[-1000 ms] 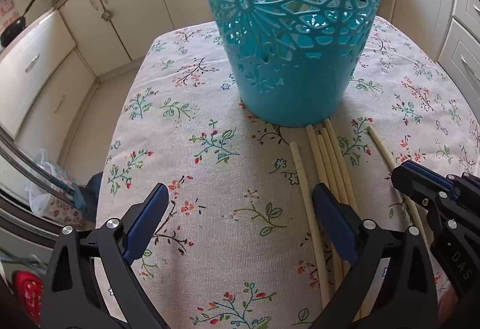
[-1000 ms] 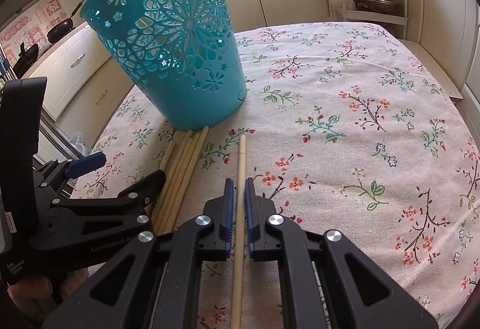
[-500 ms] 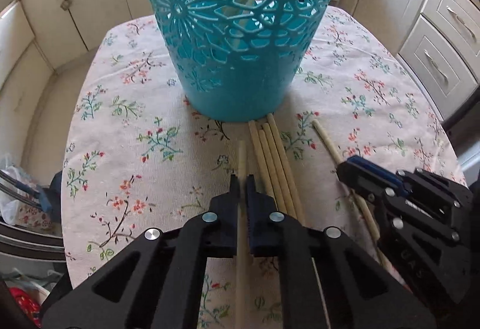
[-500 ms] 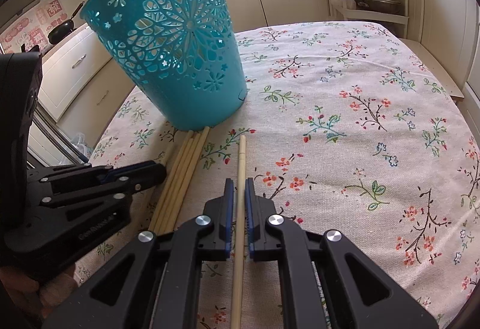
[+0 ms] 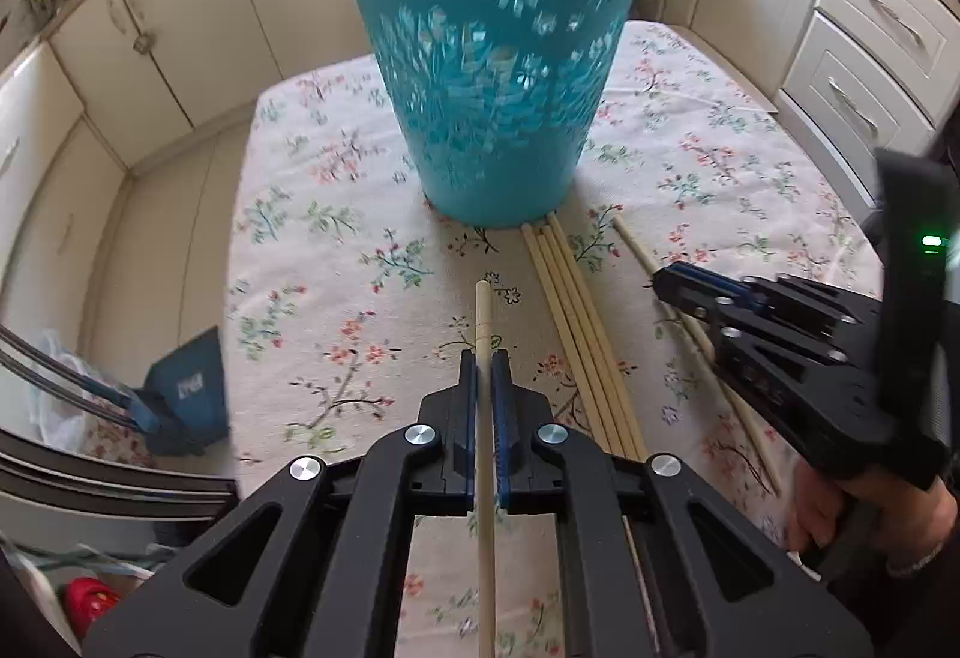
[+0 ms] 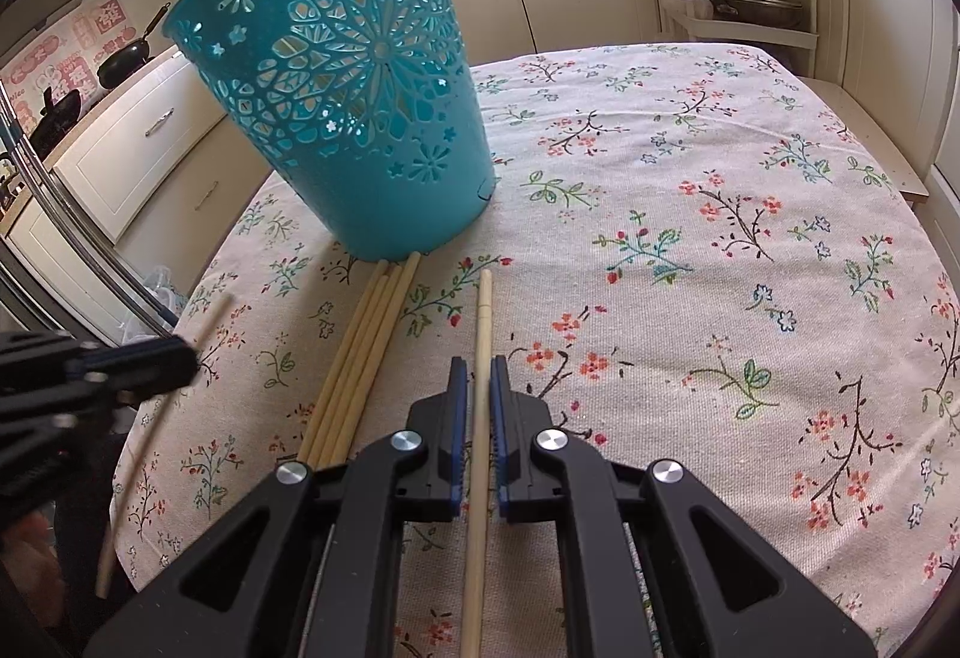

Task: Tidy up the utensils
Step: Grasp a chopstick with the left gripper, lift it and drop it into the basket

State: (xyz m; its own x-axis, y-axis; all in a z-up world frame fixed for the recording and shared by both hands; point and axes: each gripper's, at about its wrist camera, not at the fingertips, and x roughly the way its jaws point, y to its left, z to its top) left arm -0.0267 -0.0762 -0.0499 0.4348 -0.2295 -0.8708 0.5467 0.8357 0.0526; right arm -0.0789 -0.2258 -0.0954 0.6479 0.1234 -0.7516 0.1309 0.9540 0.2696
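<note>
Each gripper, left (image 5: pixel 483 370) and right (image 6: pixel 478 379), clamps one chopstick (image 5: pixel 483 322), seemingly lengthwise

1. Our left gripper (image 5: pixel 483 376) fills the lower centre of the left wrist view, jaws clamped tight on a thin stick.
2. Our right gripper (image 6: pixel 478 388) sits low and centre in the right wrist view, jaws likewise pinched on a stick.
3. Our right hand (image 5: pixel 864 514) wraps its handle at the lower right of the left wrist view.
</note>
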